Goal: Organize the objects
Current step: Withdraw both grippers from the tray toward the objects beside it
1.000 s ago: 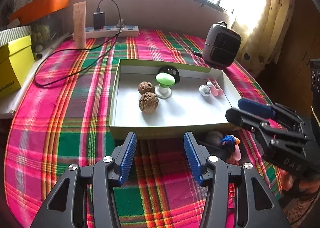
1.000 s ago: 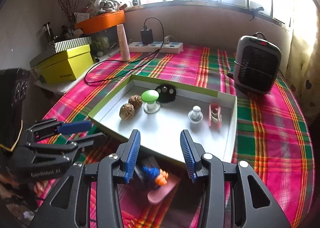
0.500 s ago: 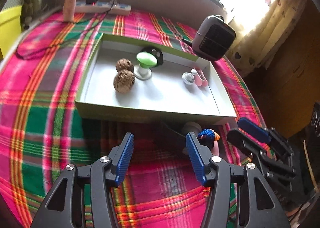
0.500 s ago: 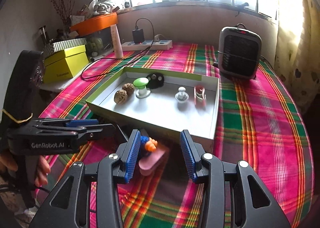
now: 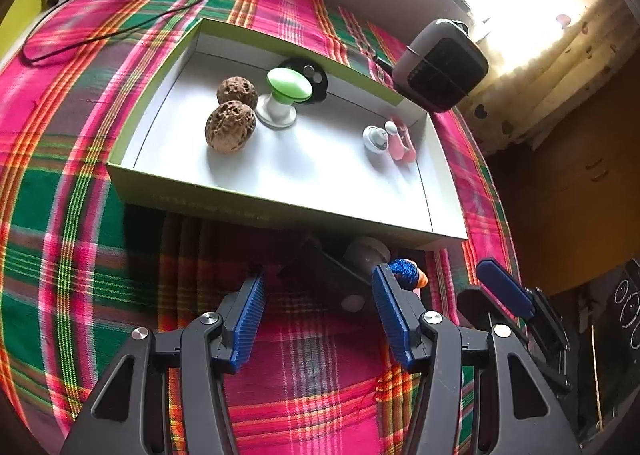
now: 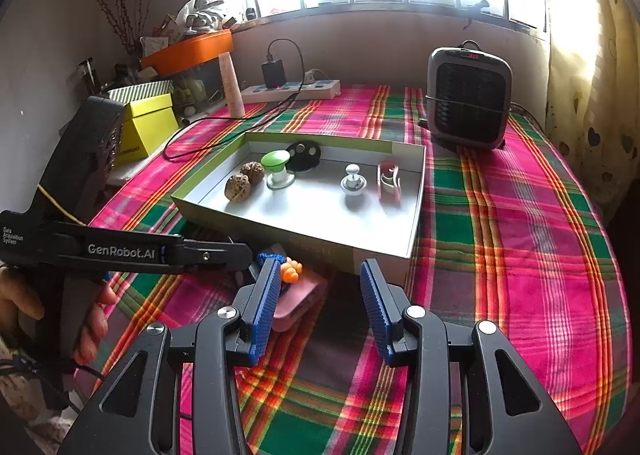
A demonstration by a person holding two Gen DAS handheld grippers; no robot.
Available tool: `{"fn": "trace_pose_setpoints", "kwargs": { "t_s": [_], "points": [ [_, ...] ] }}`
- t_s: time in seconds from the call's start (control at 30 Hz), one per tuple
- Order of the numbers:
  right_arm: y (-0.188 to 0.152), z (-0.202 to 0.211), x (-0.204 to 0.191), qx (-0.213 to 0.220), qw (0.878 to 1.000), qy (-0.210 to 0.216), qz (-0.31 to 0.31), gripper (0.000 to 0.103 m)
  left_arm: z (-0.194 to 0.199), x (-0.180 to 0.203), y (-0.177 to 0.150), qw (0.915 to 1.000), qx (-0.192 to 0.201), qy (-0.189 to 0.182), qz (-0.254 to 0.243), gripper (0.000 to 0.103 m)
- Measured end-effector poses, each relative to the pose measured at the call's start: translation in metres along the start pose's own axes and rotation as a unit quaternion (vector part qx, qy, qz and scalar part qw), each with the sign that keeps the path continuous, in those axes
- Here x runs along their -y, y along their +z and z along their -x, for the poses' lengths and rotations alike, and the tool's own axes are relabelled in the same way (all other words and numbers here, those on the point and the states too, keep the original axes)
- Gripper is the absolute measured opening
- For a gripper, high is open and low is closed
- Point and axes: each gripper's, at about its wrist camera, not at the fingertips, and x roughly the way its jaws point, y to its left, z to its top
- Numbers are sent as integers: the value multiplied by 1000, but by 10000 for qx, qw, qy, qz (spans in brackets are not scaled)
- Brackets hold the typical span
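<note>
You are working over a plaid tablecloth [image 6: 500, 223], with the shallow open box [image 6: 416, 211] serving as the landmark for every place given here.

Inside the box, two brown walnuts [image 5: 231, 128] are sitting together toward its left end. Just right of them a green-capped white stand [image 5: 282, 95] is standing upright, with a flat black piece [image 5: 316, 81] leaning on the far wall behind it. Toward the right end a small white knob [image 5: 375, 137] is standing beside a pink clip [image 5: 400, 139]; the two look very close, but you cannot tell whether they are touching.

Outside the box, just in front of its near wall, the remaining loose things are lying on the cloth: a blue-and-orange toy [image 6: 289, 267] resting on a pink flat piece [image 6: 298, 297], a dark flat object [image 5: 320, 279], and a grey rounded item [image 5: 366, 251] half under the box's shadow.

You are holding the left gripper [image 5: 316, 297] tilted down over that group in front of the near wall, with its blue pads spread wide and nothing pressed between them; the dark object is showing in the gap. You are holding the right gripper [image 6: 316, 287] in front of the same wall, with its pads apart and empty; the toy is lying just beside its left pad.

Beyond the box's far right corner a grey heater [image 6: 468, 95] is standing; beyond its far left a white power strip [image 6: 296, 89] is lying by the wall.
</note>
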Motion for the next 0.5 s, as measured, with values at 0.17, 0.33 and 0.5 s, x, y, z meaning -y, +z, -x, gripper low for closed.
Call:
{"fn": "trace_pose_setpoints", "kwargs": {
  "t_s": [0.17,0.33,0.5],
  "points": [
    [-2,0,2,-22,10000,51,-12,43,-2,2,1,9999,21,84,86,54],
    [-3,0,4,-14,10000,64,-23,43,-1,1,2,9997,62,228,86,46],
    [-3,0,4,-11,10000,82,-22,43,2,-2,1,9994,84,339,59,43]
  ]
}}
